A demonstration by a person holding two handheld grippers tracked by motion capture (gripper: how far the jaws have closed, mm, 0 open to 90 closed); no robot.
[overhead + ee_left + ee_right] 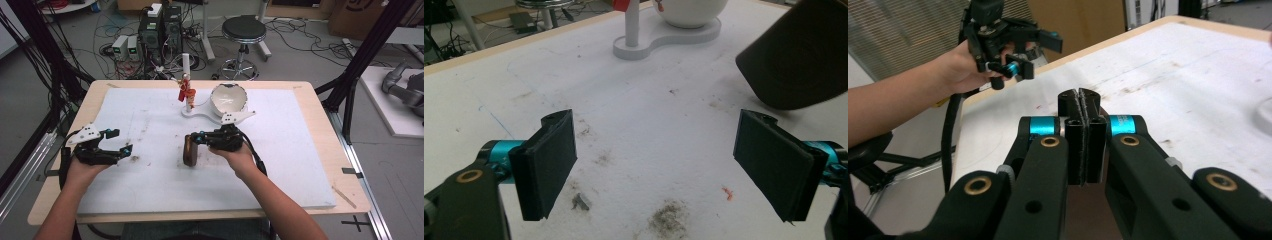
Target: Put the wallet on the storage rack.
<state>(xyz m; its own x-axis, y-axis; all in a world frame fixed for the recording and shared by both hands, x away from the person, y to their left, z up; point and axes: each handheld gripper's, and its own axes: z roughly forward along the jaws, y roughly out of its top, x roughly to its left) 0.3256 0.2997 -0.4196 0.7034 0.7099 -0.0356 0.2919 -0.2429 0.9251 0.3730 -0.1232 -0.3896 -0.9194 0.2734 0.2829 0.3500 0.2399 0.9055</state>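
My right gripper (192, 138) hovers over the middle of the white mat, its jaws pressed together on the top edge of a dark brown dish (189, 151). The dish hangs upright below the gripper. In the right gripper view the pads (1081, 107) meet with just a thin seam, and brown dish (1083, 215) shows beneath them. The left gripper view has the dish (799, 55) at upper right, lifted over its shadow. My left gripper (120, 141) stays at the mat's left side, open and empty (659, 160). The right gripper view also catches it (1040, 56) farther off.
A white stand (200, 112) at the back of the mat carries a post with a red piece (188, 93) and a white bowl (229, 97). The mat (150, 175) has dirty smudges. Beyond the table are a stool (243, 31), cables and black frame legs.
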